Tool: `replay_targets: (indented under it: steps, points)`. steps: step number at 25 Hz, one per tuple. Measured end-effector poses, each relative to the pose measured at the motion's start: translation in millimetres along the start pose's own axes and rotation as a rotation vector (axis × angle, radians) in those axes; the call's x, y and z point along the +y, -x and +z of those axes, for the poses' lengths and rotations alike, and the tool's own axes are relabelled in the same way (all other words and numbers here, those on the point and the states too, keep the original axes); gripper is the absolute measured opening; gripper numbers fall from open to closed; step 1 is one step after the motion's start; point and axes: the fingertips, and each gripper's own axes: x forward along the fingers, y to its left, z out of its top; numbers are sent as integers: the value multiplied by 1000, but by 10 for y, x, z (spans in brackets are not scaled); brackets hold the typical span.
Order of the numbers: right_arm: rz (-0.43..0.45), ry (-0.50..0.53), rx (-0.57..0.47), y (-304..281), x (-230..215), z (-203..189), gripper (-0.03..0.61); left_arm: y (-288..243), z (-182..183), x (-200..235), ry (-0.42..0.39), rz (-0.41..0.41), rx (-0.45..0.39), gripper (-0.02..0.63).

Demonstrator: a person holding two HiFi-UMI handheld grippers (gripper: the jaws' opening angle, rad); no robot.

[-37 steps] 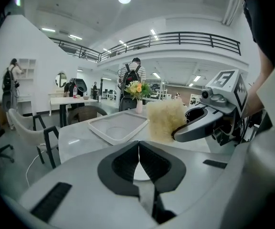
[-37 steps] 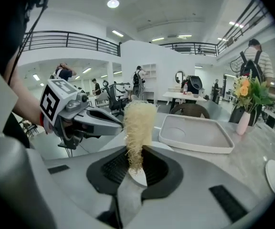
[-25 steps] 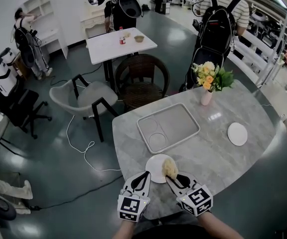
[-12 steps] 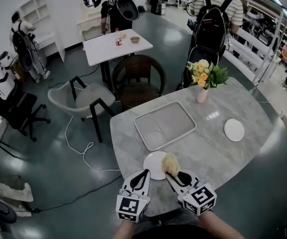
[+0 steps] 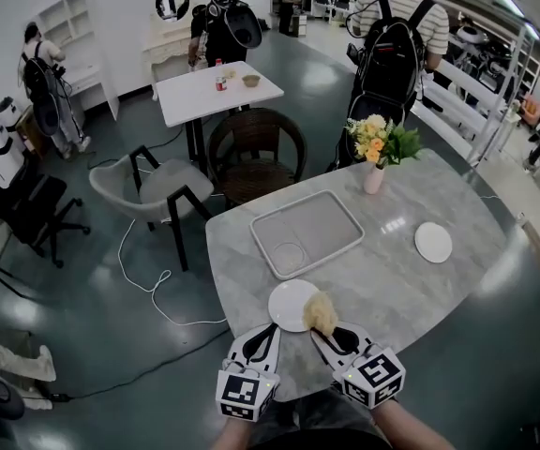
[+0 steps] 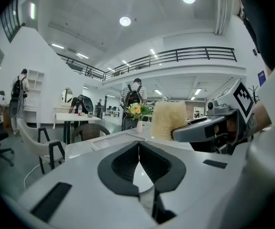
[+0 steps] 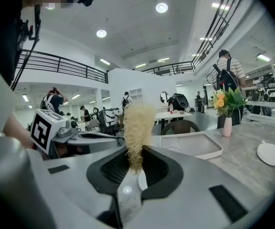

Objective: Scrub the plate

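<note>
Hardly anything has shifted over the past second: both claws sit at the near edge of the grey marble table (image 5: 397,293) as before, and the scrubber (image 5: 321,313) remains over the right rim of the plate (image 5: 287,302). Nearest the camera, the left gripper (image 5: 270,329) rests with its jaws pressed together and nothing between them, its tips just beside the plate's near edge. Beside it, the right gripper (image 5: 323,332) pinches the pale yellow, fibrous scrubber by its lower end, the tuft standing up out of the jaws and leaning over the plate. This white round plate lies flat near the table's front edge. Behind it lies a grey rectangular tray (image 5: 309,231), set at an angle, and off to the right, well apart, a smaller white plate (image 5: 433,242). A pink vase of yellow and orange flowers (image 5: 374,157) stands at the table's far side. Beyond are a wicker chair (image 5: 256,148), a white table (image 5: 216,90), and a person in a striped shirt wearing a black backpack (image 5: 394,50).
</note>
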Motion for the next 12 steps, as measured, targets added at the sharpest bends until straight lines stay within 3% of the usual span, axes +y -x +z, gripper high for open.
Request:
replay_targets:
  steps: [12]
  points:
    - [30, 19, 5, 87, 77, -15, 74, 179, -31, -21, 22, 66, -14, 11]
